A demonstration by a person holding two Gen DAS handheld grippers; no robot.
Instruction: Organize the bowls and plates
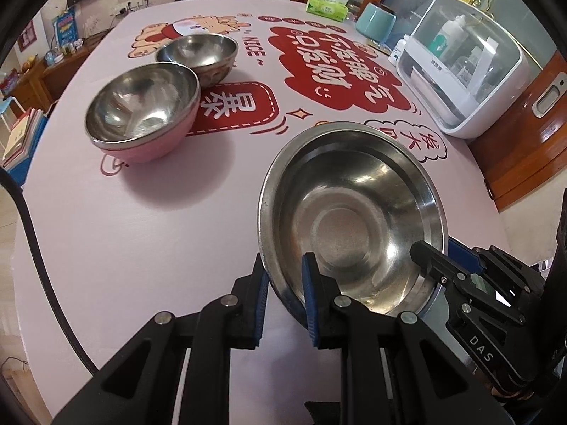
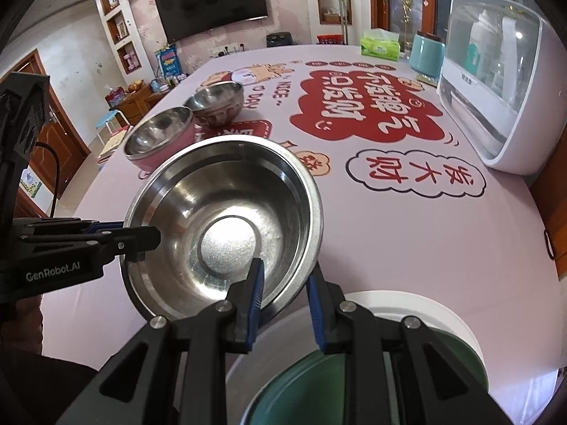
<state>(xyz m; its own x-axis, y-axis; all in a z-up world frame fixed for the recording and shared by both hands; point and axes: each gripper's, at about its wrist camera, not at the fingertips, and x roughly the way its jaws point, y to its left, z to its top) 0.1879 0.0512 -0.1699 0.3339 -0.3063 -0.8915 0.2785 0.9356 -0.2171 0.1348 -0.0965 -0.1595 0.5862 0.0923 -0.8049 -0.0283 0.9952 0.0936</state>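
A large steel basin (image 1: 354, 219) (image 2: 226, 223) is held above the pink table. My left gripper (image 1: 283, 294) has its fingers on either side of the basin's near-left rim and is shut on it. My right gripper (image 2: 285, 297) has its fingers on either side of the near-right rim and is shut on it; it also shows in the left wrist view (image 1: 443, 269). A steel bowl in a pink bowl (image 1: 141, 109) (image 2: 159, 138) and a second steel bowl (image 1: 198, 53) (image 2: 219, 102) stand at the far left. A white plate (image 2: 457, 322) holding a green plate (image 2: 319, 386) lies under my right gripper.
A white cabinet with a clear lid (image 1: 464, 67) (image 2: 503, 81) stands at the table's right edge. A teal cup (image 1: 375, 21) (image 2: 427, 53) and a green tissue pack (image 1: 326, 5) (image 2: 381, 46) are at the far end. The tablecloth (image 1: 141, 230) has red printed patterns.
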